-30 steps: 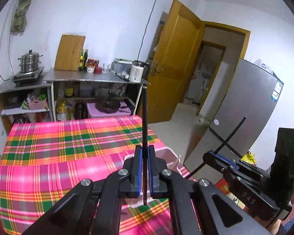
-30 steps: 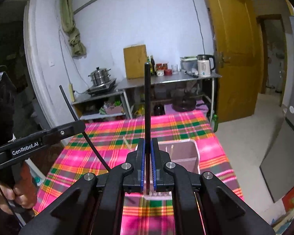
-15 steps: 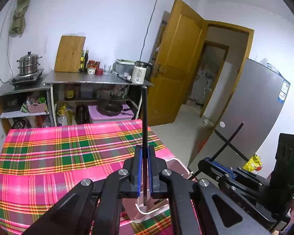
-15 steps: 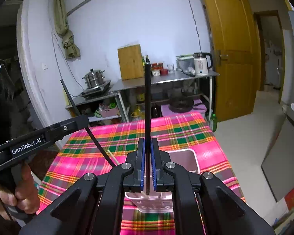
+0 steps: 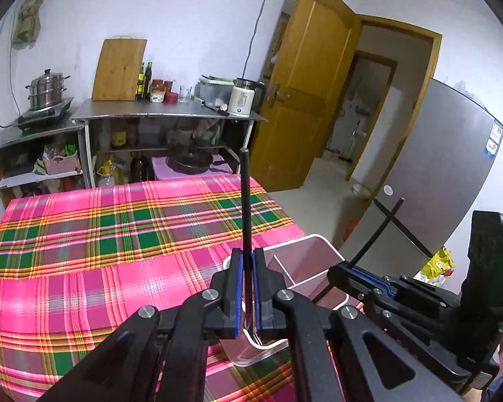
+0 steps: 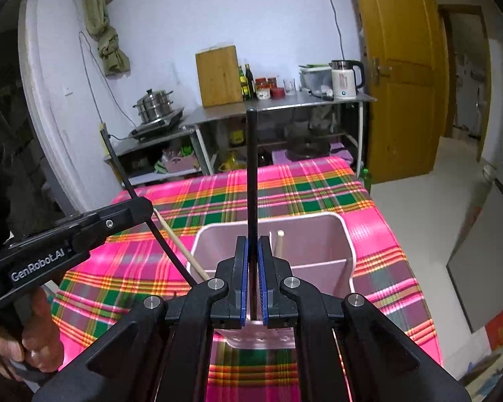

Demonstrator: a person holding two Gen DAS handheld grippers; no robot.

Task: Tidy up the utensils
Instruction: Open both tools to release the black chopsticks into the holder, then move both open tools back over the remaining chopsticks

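My left gripper [image 5: 247, 255] is shut on a black chopstick [image 5: 245, 201] that stands upright between the pads. My right gripper [image 6: 252, 244] is shut on a second black chopstick [image 6: 251, 167], also upright. A pink divided utensil holder [image 6: 318, 217] stands on the plaid cloth right under both grippers, seen in the left wrist view as the holder [image 5: 313, 239]. A light wooden chopstick [image 6: 279, 243] stands in it, and another wooden chopstick [image 6: 179, 243] slants at its left wall. The left gripper [image 6: 141, 207] sits just left of the holder; the right gripper [image 5: 347, 273] hangs over its right side.
The table under the pink and green plaid cloth [image 5: 117, 234] ends close to the holder's right side. A person's hand [image 6: 33, 335] grips the left tool. Behind stand metal shelves [image 5: 164, 117] with a kettle [image 5: 243, 100] and pot, an open door and a grey fridge [image 5: 452, 184].
Both grippers have sunk and come closer to the pink holder, which now looks larger and nearer in both views. Each still clamps its black chopstick.
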